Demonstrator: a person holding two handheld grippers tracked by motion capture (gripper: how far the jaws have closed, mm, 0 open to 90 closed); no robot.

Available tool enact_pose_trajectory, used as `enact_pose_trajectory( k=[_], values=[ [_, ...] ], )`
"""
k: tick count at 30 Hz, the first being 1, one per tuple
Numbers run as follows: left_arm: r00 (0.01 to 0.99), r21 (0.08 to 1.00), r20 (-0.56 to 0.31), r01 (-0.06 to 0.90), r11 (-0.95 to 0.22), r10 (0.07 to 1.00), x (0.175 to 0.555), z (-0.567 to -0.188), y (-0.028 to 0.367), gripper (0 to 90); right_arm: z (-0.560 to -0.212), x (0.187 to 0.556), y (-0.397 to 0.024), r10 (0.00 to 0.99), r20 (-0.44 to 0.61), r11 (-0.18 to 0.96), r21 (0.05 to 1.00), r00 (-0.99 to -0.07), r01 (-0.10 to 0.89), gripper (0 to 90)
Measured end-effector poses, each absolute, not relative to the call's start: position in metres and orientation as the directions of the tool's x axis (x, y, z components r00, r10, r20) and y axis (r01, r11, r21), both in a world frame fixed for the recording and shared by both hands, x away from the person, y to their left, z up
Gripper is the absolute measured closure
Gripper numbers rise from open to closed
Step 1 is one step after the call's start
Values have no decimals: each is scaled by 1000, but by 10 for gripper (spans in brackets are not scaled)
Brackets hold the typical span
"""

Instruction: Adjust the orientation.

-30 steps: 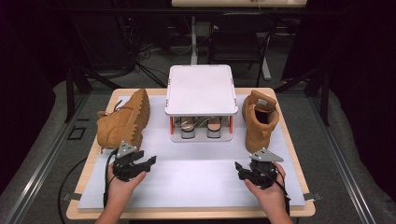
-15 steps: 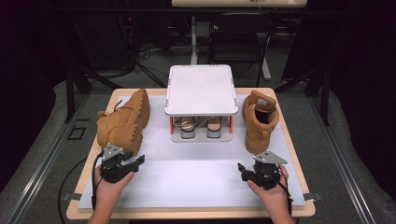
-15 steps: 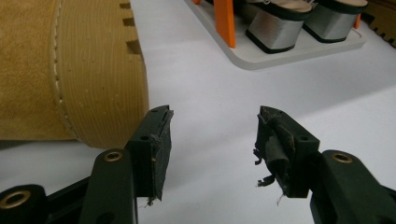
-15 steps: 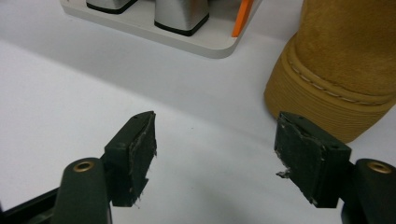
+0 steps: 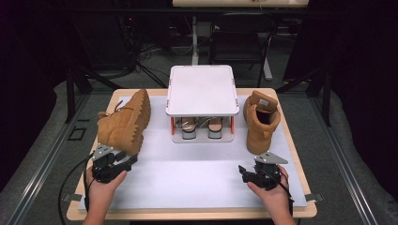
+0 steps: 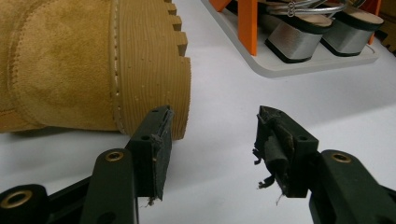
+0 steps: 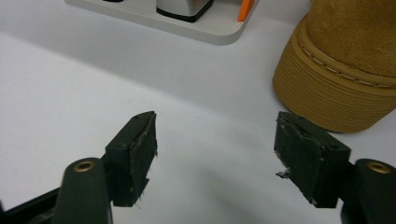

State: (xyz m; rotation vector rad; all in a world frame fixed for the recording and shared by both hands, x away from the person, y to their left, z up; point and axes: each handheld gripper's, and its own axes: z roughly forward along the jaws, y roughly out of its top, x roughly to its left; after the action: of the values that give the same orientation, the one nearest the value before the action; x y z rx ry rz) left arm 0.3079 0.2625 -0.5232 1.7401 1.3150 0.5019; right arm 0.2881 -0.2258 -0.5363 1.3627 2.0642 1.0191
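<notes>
White mat (image 5: 197, 173) covers the wooden table (image 5: 300, 140) in a dark room; left gripper (image 6: 212, 128) and right gripper (image 7: 215, 140) both gape wide, empty.

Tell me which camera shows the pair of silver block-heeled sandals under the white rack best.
The left gripper view: the silver block-heeled sandals show close, heels and straps clear, beside the rack's orange post. The high view shows them small and shadowed under the white rack top. The right gripper view catches just one heel's bottom at the frame edge.
</notes>
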Motion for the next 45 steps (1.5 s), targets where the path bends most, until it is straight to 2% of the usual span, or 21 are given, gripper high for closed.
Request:
enact_pose_trajectory(
  k=[7,12,21,33,45],
  values=[
    [349,828,-173,558,-55,921,308,-520,266,457,-540,289,-228,921,40,219,768,-388,601,386],
    [350,823,-205,567,-32,914,313,-513,269,463,-538,288,-228,922,49,208,776,-385,596,442],
    [346,822,-168,566,-63,923,335,-495,268,460,-540,287,-229,923,41,204,791,-382,576,454],
    [332,787,-212,616,-42,919,361,-480,285,468,-542,288,-232,927,71,176,786,-369,593,479],
    [261,764,-230,645,8,938,379,-467,309,507,-542,287,-232,928,64,179,788,-367,589,505]
  ],
)
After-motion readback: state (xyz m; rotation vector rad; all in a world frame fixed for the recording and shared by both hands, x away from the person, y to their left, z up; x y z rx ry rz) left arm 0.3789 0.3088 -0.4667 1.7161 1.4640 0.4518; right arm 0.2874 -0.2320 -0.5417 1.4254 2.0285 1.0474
